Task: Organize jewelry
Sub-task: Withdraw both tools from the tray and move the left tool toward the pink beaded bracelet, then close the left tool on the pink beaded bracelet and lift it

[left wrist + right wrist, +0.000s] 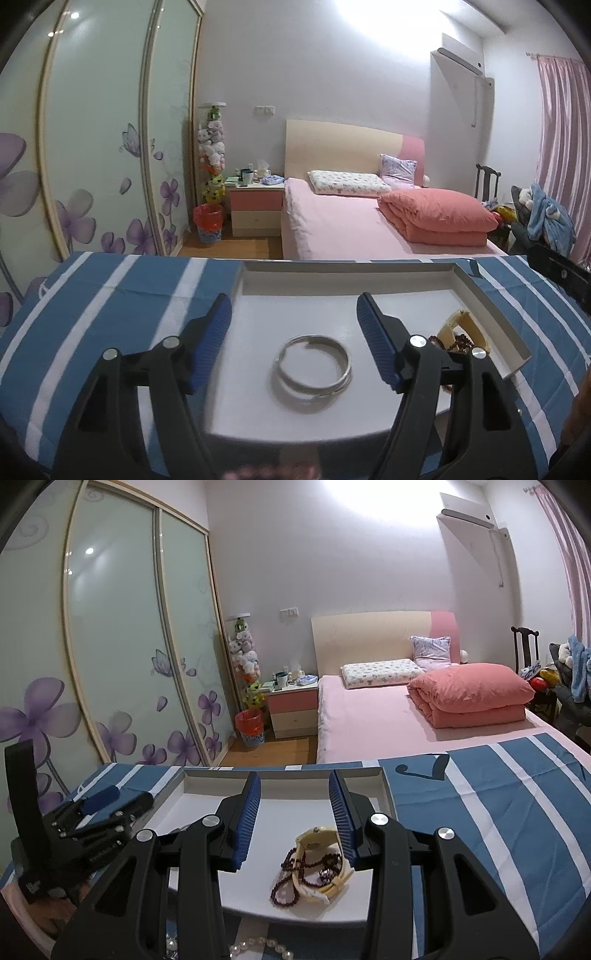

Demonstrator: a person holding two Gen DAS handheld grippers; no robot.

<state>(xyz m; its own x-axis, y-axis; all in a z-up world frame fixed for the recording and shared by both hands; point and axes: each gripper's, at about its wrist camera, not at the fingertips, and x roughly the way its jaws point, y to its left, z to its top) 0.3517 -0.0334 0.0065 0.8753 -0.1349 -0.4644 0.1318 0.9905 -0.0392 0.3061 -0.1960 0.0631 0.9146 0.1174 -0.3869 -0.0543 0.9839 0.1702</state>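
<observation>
A shallow white tray (491, 306) lies on the blue-and-white striped cloth. In the left wrist view a silver bangle (313, 365) lies flat in the tray, below and between the open fingers of my left gripper (295, 310), which is empty. A cream watch (325, 860) and a dark red bead bracelet (291, 878) lie together in the tray (192, 775); they also show at the right in the left wrist view (461, 332). My right gripper (295, 786) is open and empty just above them. A white pearl string (258, 945) lies on the cloth at the tray's near edge.
My left gripper's body (74, 819) shows at the left of the right wrist view. Behind the table are a pink bed (351, 225), a nightstand (255, 206), a bin (208, 223) and flowered wardrobe doors (92, 147).
</observation>
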